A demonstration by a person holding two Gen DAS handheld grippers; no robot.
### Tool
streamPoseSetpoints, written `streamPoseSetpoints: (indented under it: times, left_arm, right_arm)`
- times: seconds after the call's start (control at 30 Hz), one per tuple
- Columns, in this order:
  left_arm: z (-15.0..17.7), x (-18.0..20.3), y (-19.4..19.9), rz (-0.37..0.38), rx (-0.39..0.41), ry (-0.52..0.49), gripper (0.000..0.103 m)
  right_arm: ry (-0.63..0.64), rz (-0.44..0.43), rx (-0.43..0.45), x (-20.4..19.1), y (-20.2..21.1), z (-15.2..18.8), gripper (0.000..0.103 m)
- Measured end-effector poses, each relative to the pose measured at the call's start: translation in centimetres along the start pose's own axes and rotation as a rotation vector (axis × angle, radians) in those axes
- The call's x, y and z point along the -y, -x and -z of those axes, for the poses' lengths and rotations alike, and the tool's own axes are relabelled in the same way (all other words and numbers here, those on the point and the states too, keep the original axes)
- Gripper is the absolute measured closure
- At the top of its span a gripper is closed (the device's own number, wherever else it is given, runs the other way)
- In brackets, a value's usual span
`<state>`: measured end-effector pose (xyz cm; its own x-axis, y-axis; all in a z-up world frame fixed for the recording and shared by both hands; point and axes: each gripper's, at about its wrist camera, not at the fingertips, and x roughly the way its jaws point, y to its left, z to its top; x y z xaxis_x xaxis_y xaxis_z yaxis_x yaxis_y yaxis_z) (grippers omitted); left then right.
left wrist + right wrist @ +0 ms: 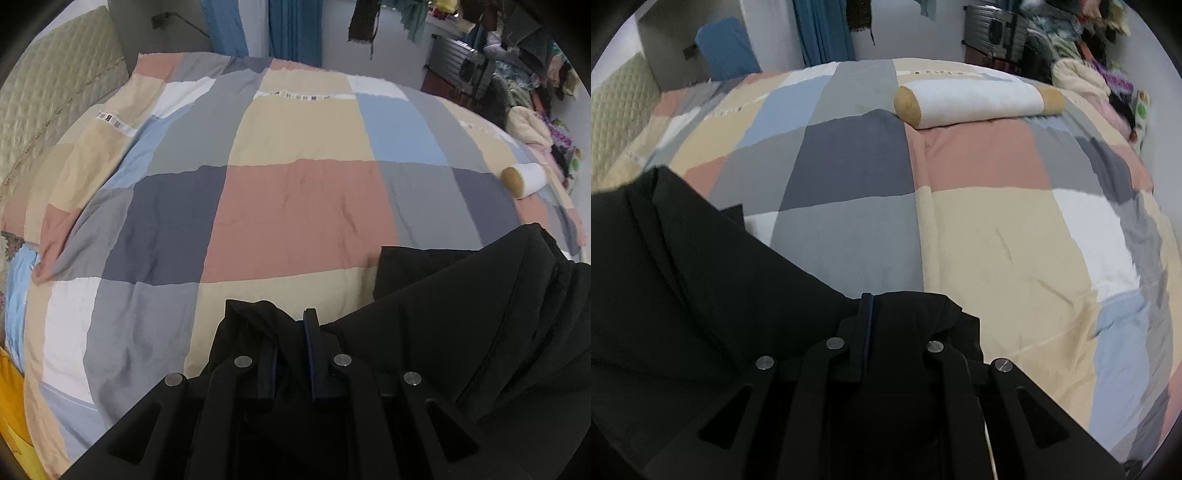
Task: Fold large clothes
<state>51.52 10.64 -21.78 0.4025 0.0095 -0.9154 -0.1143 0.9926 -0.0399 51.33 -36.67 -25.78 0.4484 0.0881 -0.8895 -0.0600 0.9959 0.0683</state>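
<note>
A large black garment hangs between my two grippers above a bed with a checked quilt. My left gripper is shut on one edge of the black garment, with cloth bunched between its fingers. In the right wrist view the same garment spreads to the left, and my right gripper is shut on another edge of it; the cloth drapes over the right finger and hides it.
A white bolster pillow with tan ends lies on the far side of the quilt. A quilted headboard stands at the left. Blue curtains, a suitcase and piled clothes line the far wall.
</note>
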Motion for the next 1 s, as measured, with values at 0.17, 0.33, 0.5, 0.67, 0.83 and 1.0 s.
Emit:
streamPoseSetpoints:
  times: [0.17, 0.33, 0.5, 0.67, 0.83, 1.0]
  left_arm:
    - [1.0, -3.6, 3.5, 0.206, -0.023, 0.154, 0.086]
    - [2.9, -7.0, 9.3, 0.345, 0.048, 0.244, 0.052]
    - [5.0, -6.5, 16.4, 0.320, 0.211, 0.155, 0.037]
    - [6.0, -0.6, 17.8, 0.308, 0.228, -0.044, 0.035]
    - [6.1, 6.3, 14.6, 0.289, 0.255, -0.185, 0.035]
    - [4.8, 9.1, 9.2, 0.190, 0.253, -0.197, 0.035]
  right_arm:
    - [-0.116, -0.085, 0.017, 1.3, 3.2, 0.3, 0.083]
    - [-0.164, -0.160, 0.057, 1.9, 7.8, 1.1, 0.063]
    - [-0.204, -0.163, 0.171, 1.9, 12.7, 2.4, 0.014]
    - [-0.161, -0.159, 0.265, -0.6, 16.1, 2.5, 0.014]
    - [-0.068, -0.160, 0.307, -6.2, 15.3, 3.0, 0.009]
    - [0.020, -0.162, 0.260, -11.3, 10.5, 2.1, 0.008]
